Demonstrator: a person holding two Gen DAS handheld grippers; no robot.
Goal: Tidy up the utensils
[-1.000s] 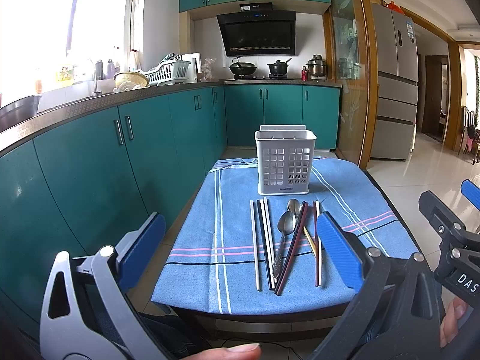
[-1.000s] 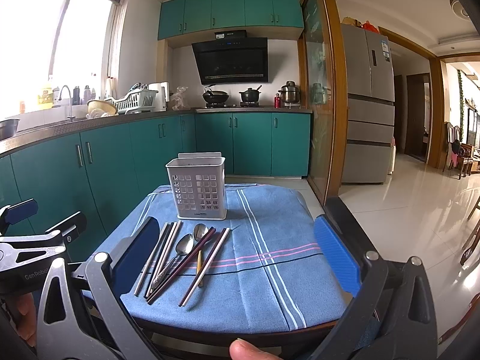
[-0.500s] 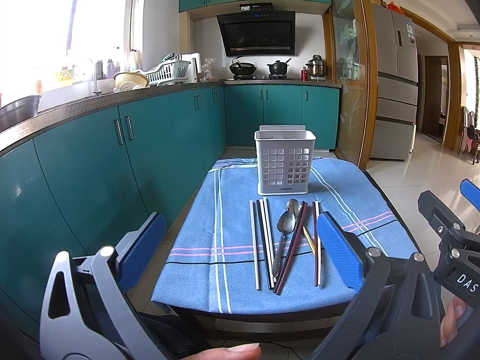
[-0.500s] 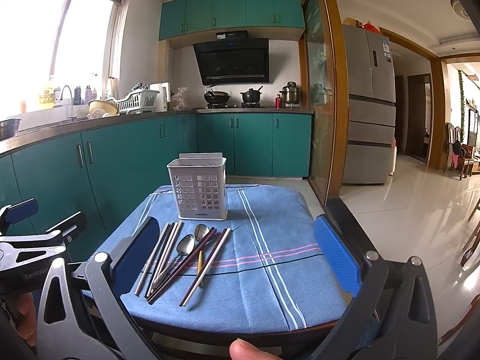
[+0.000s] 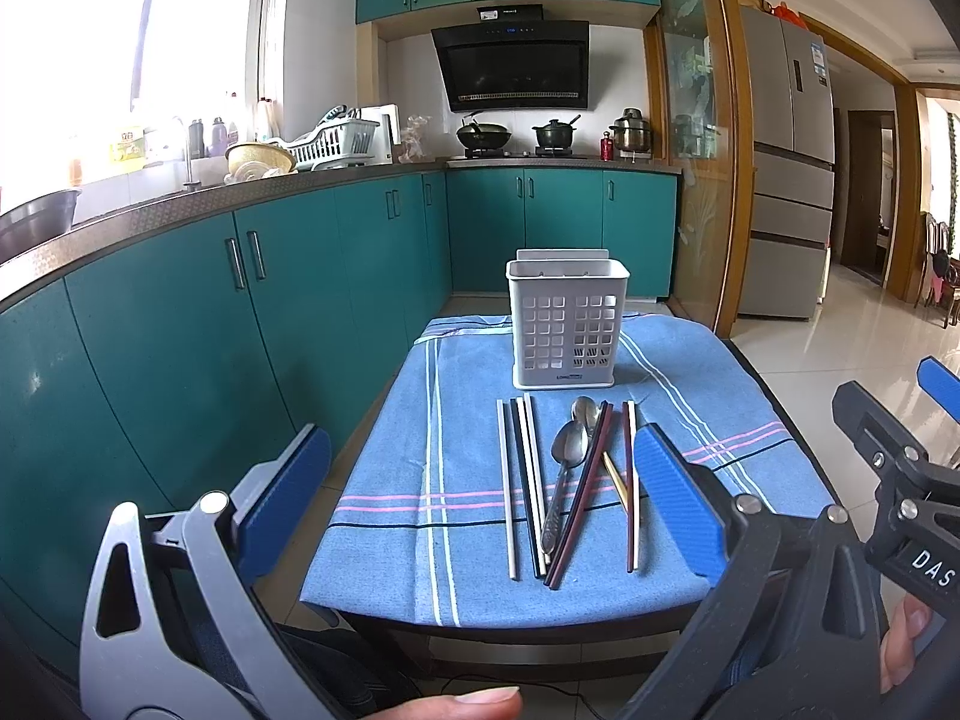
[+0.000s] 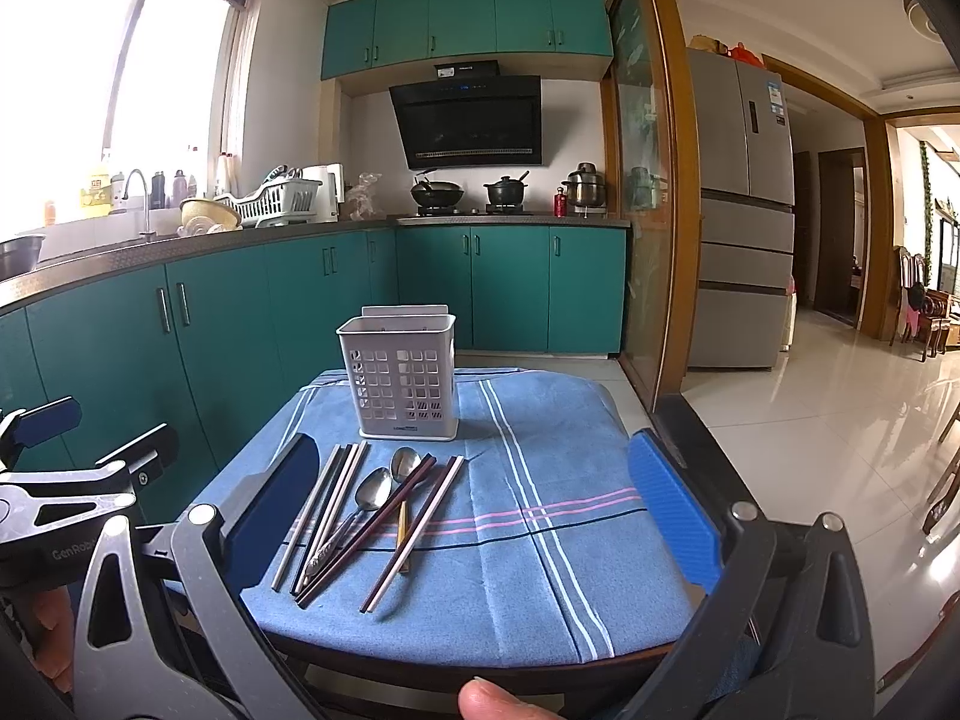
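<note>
A white perforated utensil holder [image 5: 567, 327] stands upright at the far end of a small table with a blue striped cloth [image 5: 468, 450]; it also shows in the right wrist view [image 6: 403, 383]. In front of it lie several chopsticks [image 5: 521, 480] and two metal spoons [image 5: 567, 450], side by side; they show in the right wrist view too [image 6: 372, 498]. My left gripper [image 5: 480, 498] is open and empty, held before the table's near edge. My right gripper [image 6: 474, 510] is open and empty, beside it on the right.
Teal cabinets [image 5: 180, 312] with a counter run along the left of the table and behind it. A fridge [image 5: 792, 180] stands at the right, with tiled floor [image 6: 840, 408] beside the table. The other gripper shows at each view's side edge [image 5: 900, 480].
Both grippers have moved slightly closer to the table. Nothing on the table has moved.
</note>
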